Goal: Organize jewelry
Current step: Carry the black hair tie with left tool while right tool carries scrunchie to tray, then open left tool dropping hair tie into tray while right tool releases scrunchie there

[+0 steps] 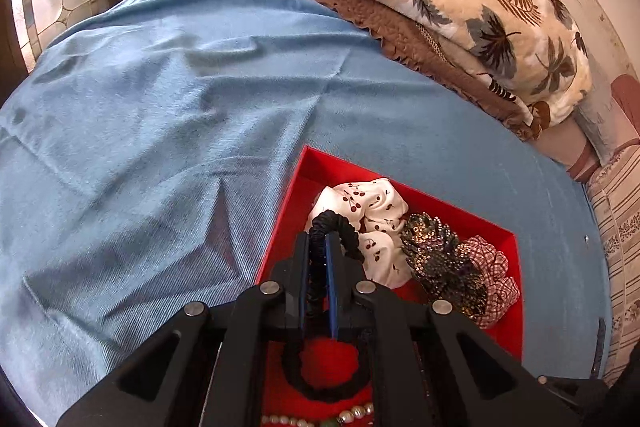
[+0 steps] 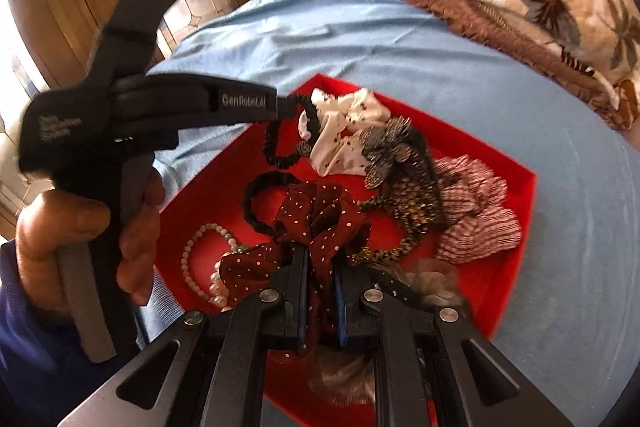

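On the left, my left gripper (image 1: 320, 251) has its jaws clenched on a black hair tie (image 1: 340, 227), held over the near left part of the red tray (image 1: 288, 195) on the blue bed sheet (image 1: 160, 107). In the tray I see a pearl bracelet (image 2: 192, 259), then a white cherry scrunchie (image 2: 348, 131), a sparkly hair clip (image 2: 404, 167) and a checked scrunchie (image 2: 476, 211) at the right end. My right gripper (image 2: 322, 291) has its jaws clenched on a dark red dotted scrunchie (image 2: 320, 223) over the tray's near side.
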`<control>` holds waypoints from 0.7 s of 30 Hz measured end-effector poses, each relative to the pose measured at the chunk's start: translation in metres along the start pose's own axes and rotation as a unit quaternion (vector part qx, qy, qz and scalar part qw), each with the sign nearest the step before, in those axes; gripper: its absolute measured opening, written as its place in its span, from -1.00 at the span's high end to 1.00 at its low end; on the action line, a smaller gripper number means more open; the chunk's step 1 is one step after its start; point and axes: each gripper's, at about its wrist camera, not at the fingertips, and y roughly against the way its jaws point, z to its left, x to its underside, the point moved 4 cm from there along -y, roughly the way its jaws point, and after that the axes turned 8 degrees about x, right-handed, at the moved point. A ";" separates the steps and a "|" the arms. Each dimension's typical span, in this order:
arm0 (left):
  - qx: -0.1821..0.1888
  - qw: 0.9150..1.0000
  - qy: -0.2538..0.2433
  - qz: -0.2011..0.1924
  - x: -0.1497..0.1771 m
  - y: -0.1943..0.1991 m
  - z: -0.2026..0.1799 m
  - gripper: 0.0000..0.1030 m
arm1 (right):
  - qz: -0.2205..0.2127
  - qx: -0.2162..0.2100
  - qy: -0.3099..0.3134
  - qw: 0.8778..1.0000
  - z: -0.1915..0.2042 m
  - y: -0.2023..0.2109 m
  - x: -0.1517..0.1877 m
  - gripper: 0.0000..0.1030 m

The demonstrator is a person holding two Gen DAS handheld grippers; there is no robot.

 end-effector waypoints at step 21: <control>-0.016 0.999 -0.039 -0.011 0.006 -0.005 -0.004 0.59 | -0.002 0.022 0.019 1.000 0.011 -0.013 0.011 0.74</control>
